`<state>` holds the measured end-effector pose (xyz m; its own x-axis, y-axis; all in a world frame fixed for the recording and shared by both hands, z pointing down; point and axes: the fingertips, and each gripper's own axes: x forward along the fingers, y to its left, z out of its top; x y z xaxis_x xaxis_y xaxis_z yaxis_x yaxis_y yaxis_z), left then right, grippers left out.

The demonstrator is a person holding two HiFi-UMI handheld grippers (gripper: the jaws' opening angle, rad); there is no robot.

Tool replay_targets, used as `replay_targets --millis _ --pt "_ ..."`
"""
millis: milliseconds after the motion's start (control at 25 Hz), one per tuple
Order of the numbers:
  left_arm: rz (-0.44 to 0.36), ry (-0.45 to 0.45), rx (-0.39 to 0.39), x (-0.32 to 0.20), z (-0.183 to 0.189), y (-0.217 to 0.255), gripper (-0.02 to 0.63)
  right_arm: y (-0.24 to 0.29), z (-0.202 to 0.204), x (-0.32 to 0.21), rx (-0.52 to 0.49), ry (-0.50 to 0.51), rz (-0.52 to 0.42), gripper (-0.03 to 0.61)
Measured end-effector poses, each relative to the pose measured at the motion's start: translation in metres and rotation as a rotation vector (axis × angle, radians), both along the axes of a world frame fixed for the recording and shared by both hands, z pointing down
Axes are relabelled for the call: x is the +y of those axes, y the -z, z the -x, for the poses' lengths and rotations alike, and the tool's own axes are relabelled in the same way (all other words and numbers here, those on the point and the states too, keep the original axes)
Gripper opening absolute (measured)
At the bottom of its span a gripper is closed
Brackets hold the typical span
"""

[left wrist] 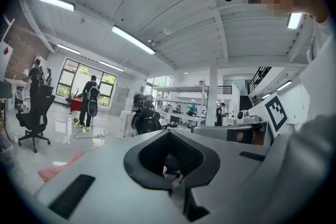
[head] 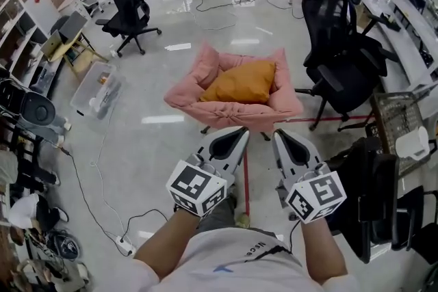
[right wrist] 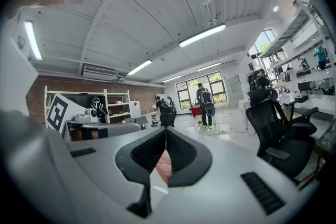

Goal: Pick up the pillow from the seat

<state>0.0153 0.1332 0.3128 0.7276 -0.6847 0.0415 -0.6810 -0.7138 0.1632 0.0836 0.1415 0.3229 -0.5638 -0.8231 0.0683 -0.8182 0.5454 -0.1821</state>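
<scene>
While the orange pillow [head: 241,82] lies on the pink seat [head: 183,98] ahead of both tools in the head view, the left gripper [head: 241,132] and right gripper [head: 278,135] hover short of it, with a black office chair [head: 342,68] just right of the seat. In the left gripper view, the jaws meet, holding nothing. In the right gripper view, the jaws are likewise together and empty, with pink fabric showing behind them

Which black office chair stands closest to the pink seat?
The right-hand chair, beside the pink seat; the upper-left chair stands well away.
</scene>
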Motion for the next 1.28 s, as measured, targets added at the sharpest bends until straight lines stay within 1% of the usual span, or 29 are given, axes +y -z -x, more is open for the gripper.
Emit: replay_targets --millis 160,320,560,680,920,1080,1280 --pt "0.010 -0.007 -0.005 -0.045 0.005 -0.010 0.011 -0.015 0.003 -0.044 0.020 -0.018 0.032 0.017" --pt "0.031 -0.019 0.006 -0.092 0.015 -0.018 0.011 -0.026 0.015 -0.090 0.052 -0.021 0.054 0.017" --pt "0.045 -0.055 -0.023 -0.155 0.022 -0.041 0.011 -0.047 0.029 -0.156 0.113 -0.051 0.089 0.018" --pt "0.064 -0.070 -0.022 -0.181 0.023 -0.054 0.011 -0.063 0.025 -0.180 0.158 -0.081 0.118 0.018" --pt "0.118 -0.074 -0.019 -0.216 0.022 -0.079 0.011 -0.102 0.006 -0.212 0.267 -0.087 0.167 0.018" --pt "0.149 -0.067 -0.035 -0.238 0.016 -0.099 0.011 -0.129 -0.002 -0.237 0.326 -0.059 0.192 0.020" --pt "0.179 -0.037 -0.059 -0.281 0.002 -0.119 0.011 -0.168 -0.013 -0.284 0.449 0.041 0.226 0.021"
